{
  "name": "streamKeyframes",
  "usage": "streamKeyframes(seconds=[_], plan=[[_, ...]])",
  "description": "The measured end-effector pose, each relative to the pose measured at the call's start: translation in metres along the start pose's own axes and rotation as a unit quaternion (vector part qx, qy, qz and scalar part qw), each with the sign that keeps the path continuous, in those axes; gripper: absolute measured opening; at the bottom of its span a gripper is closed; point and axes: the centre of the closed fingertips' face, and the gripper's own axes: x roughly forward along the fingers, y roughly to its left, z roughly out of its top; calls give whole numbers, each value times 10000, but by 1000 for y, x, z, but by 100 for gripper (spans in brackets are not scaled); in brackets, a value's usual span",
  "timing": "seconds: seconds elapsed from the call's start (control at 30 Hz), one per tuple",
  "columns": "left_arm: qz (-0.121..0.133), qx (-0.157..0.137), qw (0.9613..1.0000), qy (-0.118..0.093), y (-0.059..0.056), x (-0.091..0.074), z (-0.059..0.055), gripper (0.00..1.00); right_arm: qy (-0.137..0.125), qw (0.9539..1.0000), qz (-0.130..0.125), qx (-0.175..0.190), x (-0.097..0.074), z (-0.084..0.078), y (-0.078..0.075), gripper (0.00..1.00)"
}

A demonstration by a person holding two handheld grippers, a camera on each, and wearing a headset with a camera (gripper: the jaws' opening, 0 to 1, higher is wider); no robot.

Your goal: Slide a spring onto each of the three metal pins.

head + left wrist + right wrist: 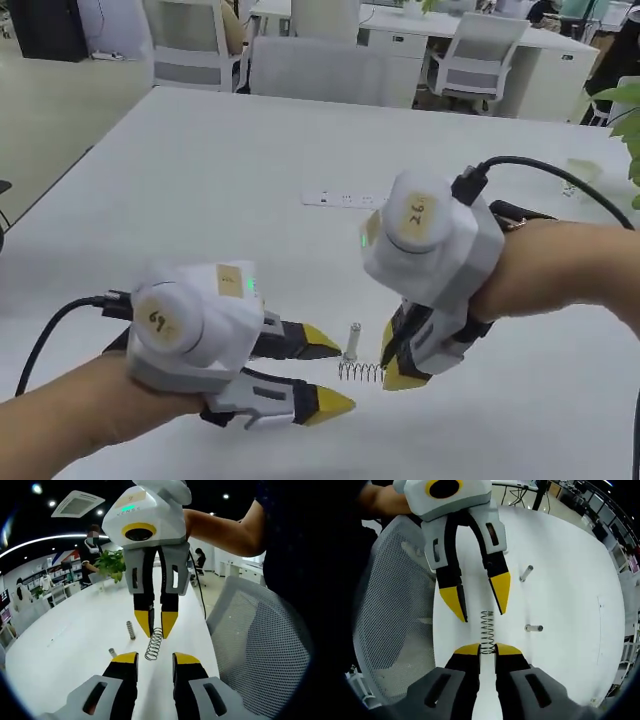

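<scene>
Two grippers face each other low over the white table, one in each of the person's hands. The right gripper has its yellow-tipped jaws pressed together on one end of a single loose spring, and the coil stretches away from the tips, close above the table. In the head view this gripper points down and to the left, with the spring lying level beside it. The left gripper is spread and holds nothing. Its two tips stand apart on either side of the spring's free end, and whether either tip touches the coil cannot be told.

Two metal pins can be counted in the right gripper view, one farther off and one nearer, both well to the side of the held spring. The left gripper view also shows two: a taller one whose surface looks ribbed, and a short one. The head view shows one upright pin just behind the spring.

One power strip lies farther back on the table
</scene>
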Motion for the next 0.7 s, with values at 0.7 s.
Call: streamKeyframes(seconds=[0.7], plan=[[-207, 234, 9994, 151, -7, 6, -3, 3, 43, 9996, 172, -199, -6, 3, 9, 8]])
